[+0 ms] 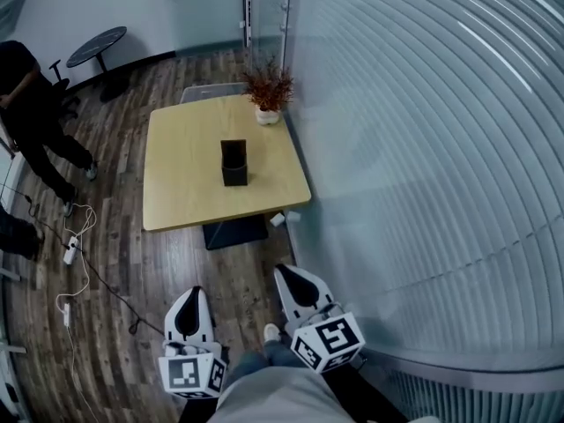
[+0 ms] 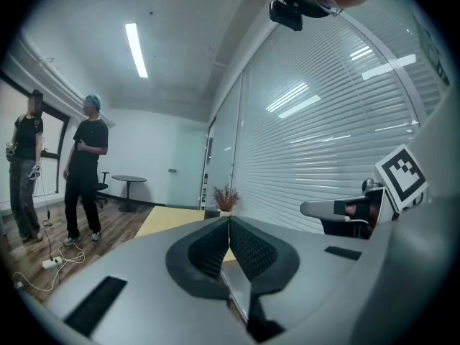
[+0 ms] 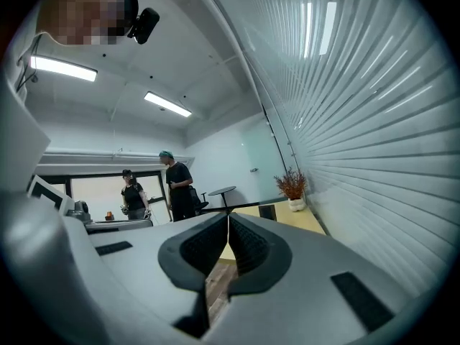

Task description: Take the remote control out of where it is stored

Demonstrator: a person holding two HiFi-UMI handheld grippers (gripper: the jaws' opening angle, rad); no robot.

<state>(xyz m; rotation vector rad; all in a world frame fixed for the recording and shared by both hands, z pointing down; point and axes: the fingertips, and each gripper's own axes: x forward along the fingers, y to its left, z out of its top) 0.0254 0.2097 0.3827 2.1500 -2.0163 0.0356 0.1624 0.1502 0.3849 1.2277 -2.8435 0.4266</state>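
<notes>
A black open-topped holder [image 1: 233, 163] stands upright in the middle of the light wooden table [image 1: 185, 196]; no remote control shows in any view. Both grippers hang low over the floor, well short of the table's near edge. My left gripper [image 1: 195, 290] has its jaws pressed together with nothing between them, as the left gripper view [image 2: 228, 222] also shows. My right gripper [image 1: 280, 270] is shut and empty too; its own view [image 3: 228, 218] looks toward the holder [image 3: 267, 211] on the table.
A potted dried plant [image 1: 268, 91] sits at the table's far right corner. A glass wall with blinds [image 1: 423, 148] runs along the right. A person [image 1: 31, 104] stands at the left, near a round side table [image 1: 97, 47]. Cables and a power strip [image 1: 72, 249] lie on the wooden floor.
</notes>
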